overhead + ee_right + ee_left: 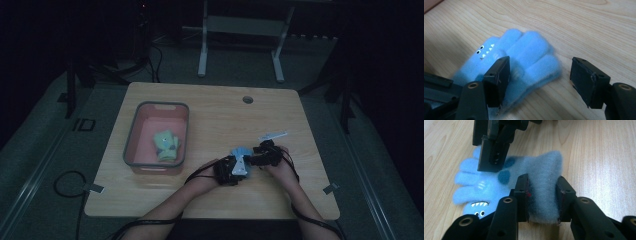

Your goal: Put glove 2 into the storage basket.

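Bin: the grey-rimmed pink bin (156, 135) stands on the left part of your table (220, 115), well apart from both hands.
Bin contents: one pale green glove (166, 145) lies in it.
Blue glove: the fuzzy blue glove (499, 182) lies on the table near the front edge, between your two grippers.
Left gripper: your left gripper (543, 200) has its fingers (522, 195) pinching the glove's cuff end.
Right gripper: your right gripper (540, 82) has its fingers (497, 80) spread; one touches the glove's finger end, the other stands over bare wood.
Edges: your hands work close to the front edge.
Open room: bare table lies behind and right of the glove.
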The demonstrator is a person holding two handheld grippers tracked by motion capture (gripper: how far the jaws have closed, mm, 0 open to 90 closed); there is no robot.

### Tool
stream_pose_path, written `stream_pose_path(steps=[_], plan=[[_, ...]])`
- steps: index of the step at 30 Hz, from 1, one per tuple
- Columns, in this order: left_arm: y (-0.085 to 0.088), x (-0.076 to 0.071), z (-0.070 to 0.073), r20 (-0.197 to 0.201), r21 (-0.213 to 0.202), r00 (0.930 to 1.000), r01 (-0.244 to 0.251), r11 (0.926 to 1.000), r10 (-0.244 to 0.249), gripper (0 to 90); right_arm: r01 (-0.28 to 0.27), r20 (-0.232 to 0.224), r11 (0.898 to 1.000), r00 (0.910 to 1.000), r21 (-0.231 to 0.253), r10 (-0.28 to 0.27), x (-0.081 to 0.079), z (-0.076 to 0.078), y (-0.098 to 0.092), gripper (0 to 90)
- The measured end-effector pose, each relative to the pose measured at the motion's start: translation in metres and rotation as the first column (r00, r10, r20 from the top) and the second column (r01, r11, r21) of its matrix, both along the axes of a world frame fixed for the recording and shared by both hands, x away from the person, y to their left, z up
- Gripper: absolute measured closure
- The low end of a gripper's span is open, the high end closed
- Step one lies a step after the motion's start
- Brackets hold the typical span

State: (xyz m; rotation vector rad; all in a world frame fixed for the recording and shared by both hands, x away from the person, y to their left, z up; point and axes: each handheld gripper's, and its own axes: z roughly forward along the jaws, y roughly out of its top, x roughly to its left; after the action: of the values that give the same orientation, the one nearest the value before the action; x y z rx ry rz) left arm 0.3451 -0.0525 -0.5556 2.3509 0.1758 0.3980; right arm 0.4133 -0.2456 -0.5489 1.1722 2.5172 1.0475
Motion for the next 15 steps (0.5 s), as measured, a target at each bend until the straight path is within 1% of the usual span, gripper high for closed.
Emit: stream_pose_path(steps=[3,4,5,6,7,8,9,12,14,15], plan=[[0.001,0.002,0.0,-0.012,0.0,0.9999,0.007,1.0,-0.007,71.7,-0.008,-0.007,1.0,0.9999,0.005,0.008,0.0,-0.002,0.002,34.7],[0.002,0.002,0.0,-0.016,-0.002,0.9998,0.009,1.0,-0.009,72.1,-0.009,-0.008,1.0,0.9999,0.003,0.009,0.0,-0.002,0.003,36.2],[0.002,0.003,0.0,-0.021,-0.003,0.9997,0.012,0.9999,-0.013,72.4,-0.015,-0.015,1.0,0.9998,0.009,0.015,0.0,-0.001,0.004,41.7],[0.002,0.004,0.0,-0.025,-0.004,0.9996,0.015,0.9999,-0.015,72.8,-0.026,-0.026,0.999,0.9993,0.02,0.026,0.0,-0.001,0.005,42.7],[0.003,0.004,0.0,-0.028,-0.003,0.9994,0.019,0.9998,-0.019,73.0,-0.028,-0.025,1.0,0.9993,0.015,0.028,0.0,-0.001,0.006,43.0],[0.003,0.005,0.001,-0.029,0.0,0.9993,0.024,0.9997,-0.024,73.2,-0.032,-0.029,0.999,0.9991,0.015,0.032,0.0,-0.001,0.007,45.5],[0.003,0.005,0.001,-0.034,0.001,0.9991,0.025,0.9997,-0.025,73.4,-0.034,-0.038,0.999,0.9986,0.024,0.035,0.001,-0.001,0.008,46.7],[0.004,0.008,0.002,-0.05,0.004,0.9982,0.032,0.9995,-0.032,73.9,-0.049,-0.049,0.999,0.9976,0.019,0.049,0.003,0.0,0.012,49.8],[0.004,0.008,0.002,-0.056,0.001,0.9979,0.033,0.9995,-0.033,74.0,-0.066,-0.052,0.998,0.9964,0.021,0.068,0.004,0.0,0.016,56.8],[0.005,0.008,0.002,-0.059,0.001,0.9977,0.032,0.9995,-0.031,74.1,-0.074,-0.064,0.997,0.9951,0.027,0.076,0.004,0.0,0.018,59.2]])
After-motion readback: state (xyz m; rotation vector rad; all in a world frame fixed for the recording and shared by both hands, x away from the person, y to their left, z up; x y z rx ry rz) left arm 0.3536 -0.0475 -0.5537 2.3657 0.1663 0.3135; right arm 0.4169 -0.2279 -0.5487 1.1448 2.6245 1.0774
